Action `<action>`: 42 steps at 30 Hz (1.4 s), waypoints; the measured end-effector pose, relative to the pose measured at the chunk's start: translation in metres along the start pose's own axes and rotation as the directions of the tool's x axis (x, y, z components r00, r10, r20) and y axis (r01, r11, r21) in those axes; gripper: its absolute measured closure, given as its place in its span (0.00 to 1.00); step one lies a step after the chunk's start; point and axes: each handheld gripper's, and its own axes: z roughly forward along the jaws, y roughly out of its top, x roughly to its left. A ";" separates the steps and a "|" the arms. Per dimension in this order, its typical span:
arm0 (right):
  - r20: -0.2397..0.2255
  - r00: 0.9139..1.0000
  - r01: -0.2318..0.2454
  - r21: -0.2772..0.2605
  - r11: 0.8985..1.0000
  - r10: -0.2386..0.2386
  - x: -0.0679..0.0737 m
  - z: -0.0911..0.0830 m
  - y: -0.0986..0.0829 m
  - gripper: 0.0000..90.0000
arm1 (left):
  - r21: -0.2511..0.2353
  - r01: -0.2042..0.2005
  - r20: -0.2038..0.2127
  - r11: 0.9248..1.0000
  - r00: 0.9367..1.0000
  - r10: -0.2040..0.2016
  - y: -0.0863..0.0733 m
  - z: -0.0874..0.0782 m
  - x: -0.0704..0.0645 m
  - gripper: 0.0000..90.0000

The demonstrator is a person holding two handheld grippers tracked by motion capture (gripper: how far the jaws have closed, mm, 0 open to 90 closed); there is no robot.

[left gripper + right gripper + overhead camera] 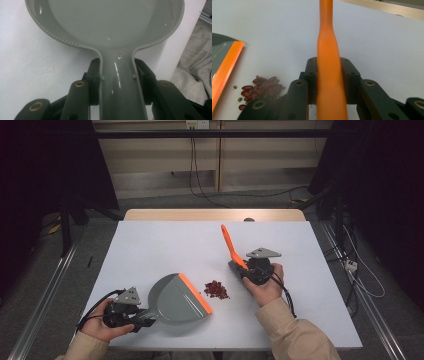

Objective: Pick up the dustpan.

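While the left hand-held gripper (pixel 142 316) clamps its jaws on the handle of the grey plastic dustpan with an orange lip (pixel 181 300), the pan lies flat on the white counter (pixel 150 245), lip facing a small heap of dark red beans (pixel 216 289) just beside it. The right hand-held gripper (pixel 239 267) is closed around the orange plastic handle of a small brush (pixel 230 245), whose head is hidden behind the hand, just right of the heap. Sweeping looks about to begin: next, the brush should push the beans leftward over the lip while the dustpan is held steady.
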 end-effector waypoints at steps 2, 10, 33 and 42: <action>-0.001 1.000 0.002 -0.001 1.000 -0.002 0.001 0.001 0.000 0.79 | 0.009 0.003 0.001 1.000 1.000 -0.003 -0.002 0.001 0.001 0.70; -0.012 1.000 0.013 0.006 1.000 -0.013 0.010 0.006 -0.002 0.79 | 0.021 -0.024 0.012 0.999 1.000 0.023 0.001 0.009 0.000 0.70; -0.020 0.998 0.062 -0.006 0.998 -0.062 0.035 0.011 -0.004 0.79 | 0.039 -0.054 0.053 0.998 0.997 0.052 0.018 0.028 -0.007 0.69; -0.020 0.998 0.060 -0.005 0.998 -0.060 0.037 0.011 -0.004 0.79 | 0.034 -0.055 0.057 0.998 0.997 0.053 0.020 0.031 -0.007 0.69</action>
